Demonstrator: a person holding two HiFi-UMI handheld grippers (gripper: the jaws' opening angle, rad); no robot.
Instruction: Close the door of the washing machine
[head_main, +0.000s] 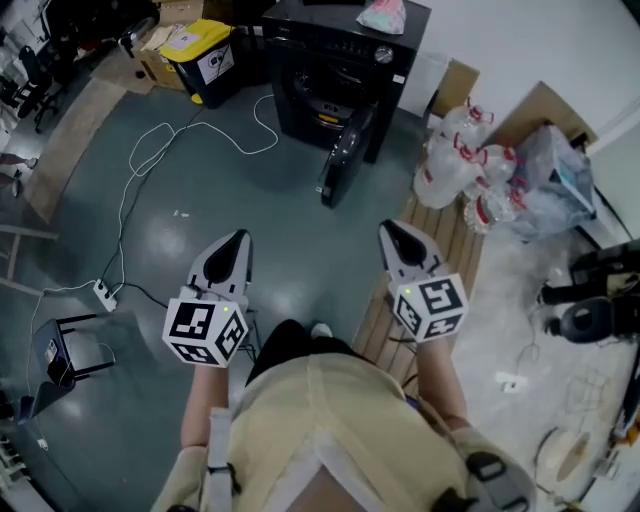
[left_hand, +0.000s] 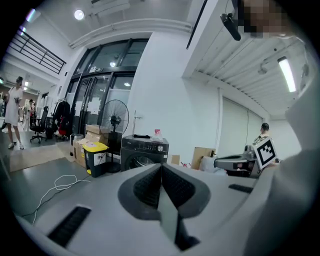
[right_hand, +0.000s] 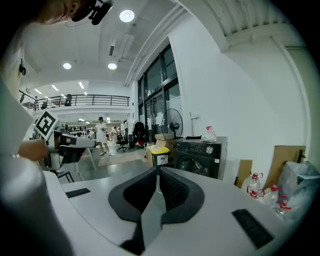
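Observation:
A black front-loading washing machine stands at the far side of the floor, and its round door hangs swung open toward me. The machine also shows ahead in the left gripper view and, as the same washing machine, in the right gripper view. My left gripper and right gripper are held side by side well short of the door, both shut and holding nothing. In their own views the left gripper and right gripper have the jaws pressed together.
A yellow-lidded bin and cardboard boxes stand left of the machine. White cable trails over the floor to a power strip. Several plastic water jugs and a bag lie right of it. A wooden pallet lies under my right gripper.

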